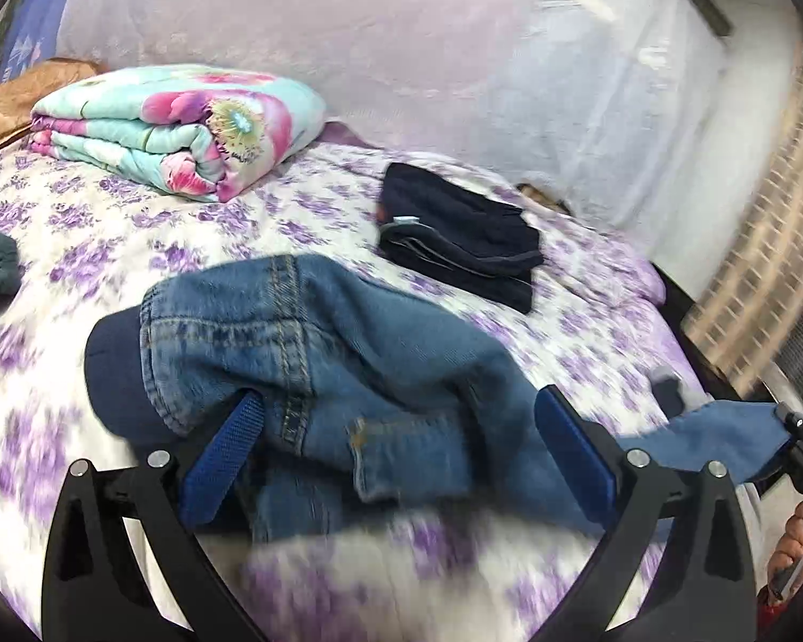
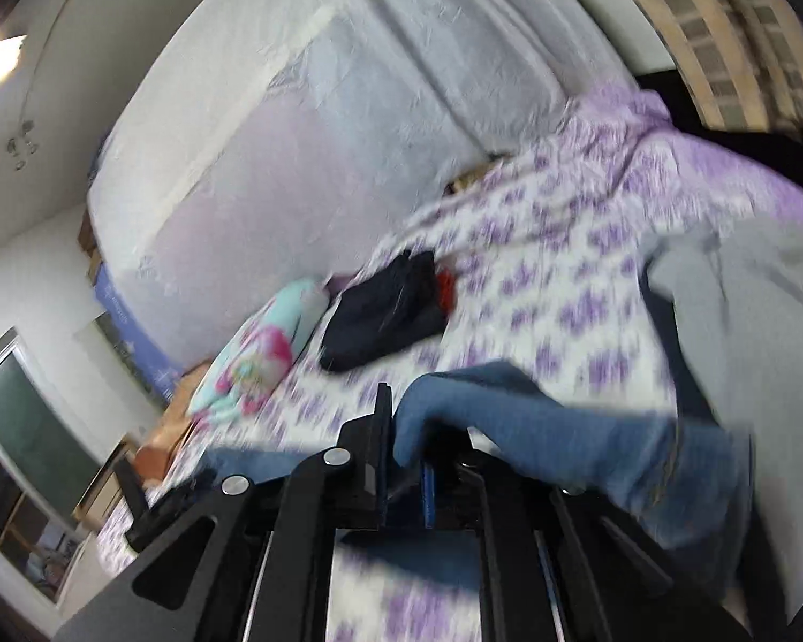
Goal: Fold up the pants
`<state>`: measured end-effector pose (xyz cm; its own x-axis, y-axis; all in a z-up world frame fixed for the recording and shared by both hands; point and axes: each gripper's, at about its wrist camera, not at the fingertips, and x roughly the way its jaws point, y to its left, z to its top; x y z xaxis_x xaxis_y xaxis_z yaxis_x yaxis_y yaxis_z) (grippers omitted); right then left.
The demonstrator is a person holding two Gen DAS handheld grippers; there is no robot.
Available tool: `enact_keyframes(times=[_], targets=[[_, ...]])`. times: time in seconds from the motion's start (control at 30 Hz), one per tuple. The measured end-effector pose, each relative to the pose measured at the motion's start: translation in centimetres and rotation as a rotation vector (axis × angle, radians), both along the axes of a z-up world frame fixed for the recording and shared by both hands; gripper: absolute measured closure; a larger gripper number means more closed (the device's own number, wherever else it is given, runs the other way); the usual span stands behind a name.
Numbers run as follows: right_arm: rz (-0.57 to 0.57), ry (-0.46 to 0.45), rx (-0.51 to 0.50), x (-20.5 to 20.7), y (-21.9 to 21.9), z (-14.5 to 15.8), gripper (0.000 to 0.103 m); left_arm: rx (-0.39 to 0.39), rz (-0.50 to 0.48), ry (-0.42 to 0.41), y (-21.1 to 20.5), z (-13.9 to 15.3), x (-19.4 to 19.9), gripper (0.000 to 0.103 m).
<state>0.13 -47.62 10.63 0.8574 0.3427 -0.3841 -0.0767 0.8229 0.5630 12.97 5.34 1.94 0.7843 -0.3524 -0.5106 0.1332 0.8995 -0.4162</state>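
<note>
A: Jeans (image 1: pixel 305 353) are lying on the flowery bed sheet (image 1: pixel 107 246), soft and floppy, with thick bumpy seams.
B: Are the grippers holding them?
A: The right gripper (image 2: pixel 407 460) is pinching a leg end tight. The left gripper (image 1: pixel 396 449) is spreading wide around the waist, not squeezing.

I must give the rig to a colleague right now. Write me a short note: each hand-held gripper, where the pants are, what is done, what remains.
Left hand-held gripper: jaws wide, the crumpled blue denim jeans bunched between its fingers; whether the pads press cannot be told.
Right hand-held gripper: shut on one end of the jeans, lifted off the purple-flowered white bedsheet.
Done: a folded dark navy garment lies farther back on the bed.
Left: spread the jeans flat, fold them, set them beside the navy garment.
</note>
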Motion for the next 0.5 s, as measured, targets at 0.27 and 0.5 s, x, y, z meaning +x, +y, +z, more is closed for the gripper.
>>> enact_keyframes(times=[0.27,0.5], targets=[[-0.155,0.052,0.135,13.8,-5.4,-2.2,0.094,-0.012,0.115,0.016,0.1,1.0,8.0,0.005],[-0.217,0.264,0.165,22.1,-6.9,-12.2,0.094,0.062,0.114,0.025,-1.0,-1.9,11.3,0.005]])
